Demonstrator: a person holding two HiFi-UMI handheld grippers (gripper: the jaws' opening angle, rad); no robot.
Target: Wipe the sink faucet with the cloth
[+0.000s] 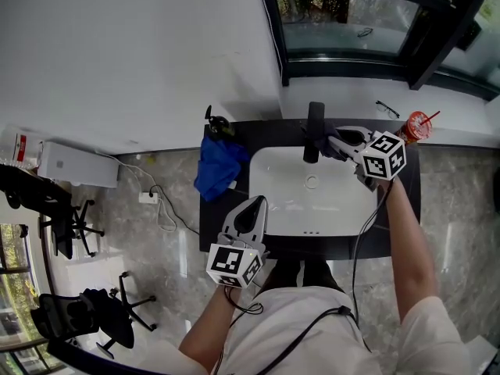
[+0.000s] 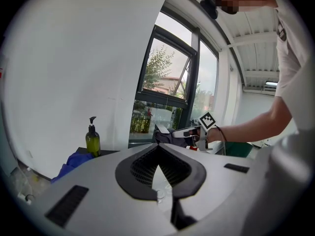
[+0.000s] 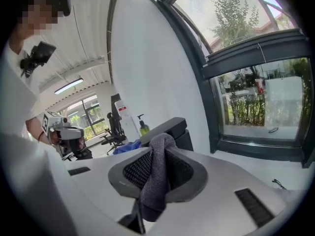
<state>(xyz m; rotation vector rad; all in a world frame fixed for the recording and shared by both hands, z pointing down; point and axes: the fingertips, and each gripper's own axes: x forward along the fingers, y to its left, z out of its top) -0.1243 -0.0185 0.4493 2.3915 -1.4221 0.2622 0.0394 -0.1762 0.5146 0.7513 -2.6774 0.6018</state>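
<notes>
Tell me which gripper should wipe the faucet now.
Right. The right gripper is shut on the grey cloth beside the faucet; the left gripper is empty at the sink's near edge.

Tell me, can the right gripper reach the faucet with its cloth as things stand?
Probably yes. The right gripper, shut on the grey cloth, is right beside the black faucet, with nothing between them. Whether the cloth touches it, I cannot tell.

Dark countertop (image 1: 215,221), white sink (image 1: 312,198) inset, blue cloth (image 1: 216,166) and soap bottle (image 1: 219,125) at its left
</notes>
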